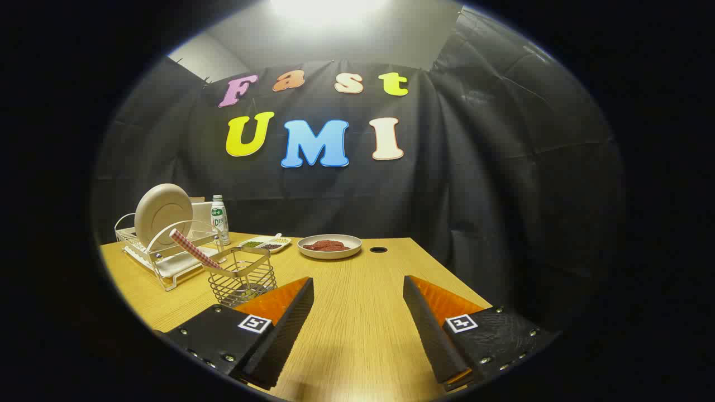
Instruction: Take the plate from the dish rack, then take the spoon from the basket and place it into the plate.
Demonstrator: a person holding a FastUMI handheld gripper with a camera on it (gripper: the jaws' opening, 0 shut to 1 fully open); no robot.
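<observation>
Above the wooden table [357, 335] the hand-held gripper [357, 290] hovers with its fingers spread wide, grasping nothing. Ahead and to its left, the plate [162, 214] stands upright in the dish rack [167, 257]. Nearer, just beyond the left finger, the spoon [192, 250] leans in the wire basket [243, 277]. Farther ahead sits a dish of red food [329, 246].

Camera rides the hand-held gripper [357, 301], looking low across the table [357, 335].

Wooden table [357, 312] — dish rack [167, 254]; wire basket [243, 279]; bottle [219, 219]; tray [267, 243]; dish [329, 246].
</observation>
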